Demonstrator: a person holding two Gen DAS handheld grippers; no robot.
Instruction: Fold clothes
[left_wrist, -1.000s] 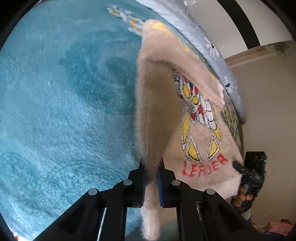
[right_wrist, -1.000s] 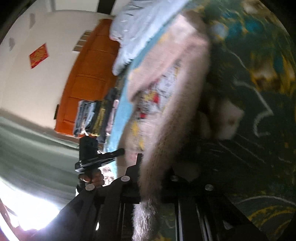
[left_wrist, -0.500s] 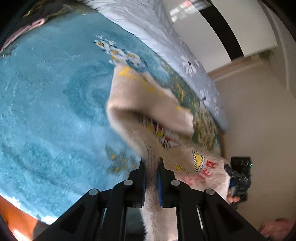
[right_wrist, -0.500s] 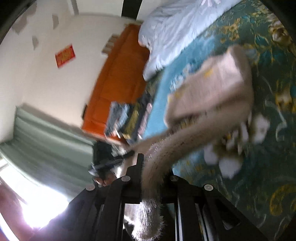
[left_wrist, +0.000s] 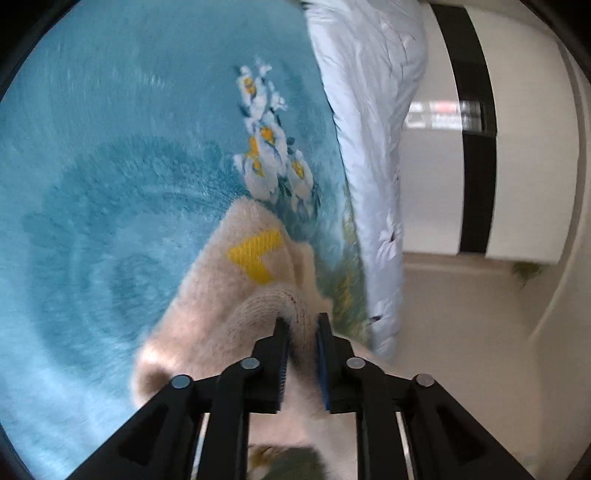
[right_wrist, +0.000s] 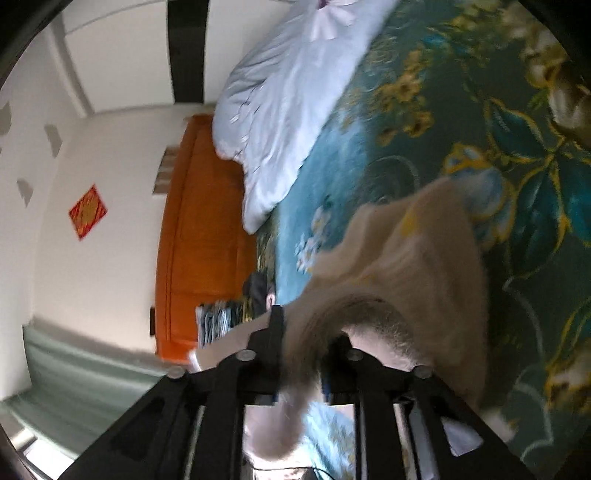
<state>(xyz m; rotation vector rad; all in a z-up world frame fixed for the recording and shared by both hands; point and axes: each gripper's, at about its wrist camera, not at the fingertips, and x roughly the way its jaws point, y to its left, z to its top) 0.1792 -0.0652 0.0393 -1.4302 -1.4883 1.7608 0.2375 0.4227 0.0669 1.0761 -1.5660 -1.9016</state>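
Note:
A fuzzy beige sweater with a yellow patch lies folded over on the blue floral blanket. My left gripper is shut on a ribbed edge of the sweater, which bulges up between the fingers. In the right wrist view the same sweater drapes over the blanket. My right gripper is shut on another edge, and a loose fold hangs down between its fingers. The printed front of the sweater is hidden.
A pale blue quilt lies bunched along the far side of the bed, also in the right wrist view. An orange wooden headboard stands beyond, with a stack of folded clothes near it.
Both grippers have carried the held sweater edges forward and down over the rest of the sweater. The printed front has folded out of sight. The other gripper has left each view.

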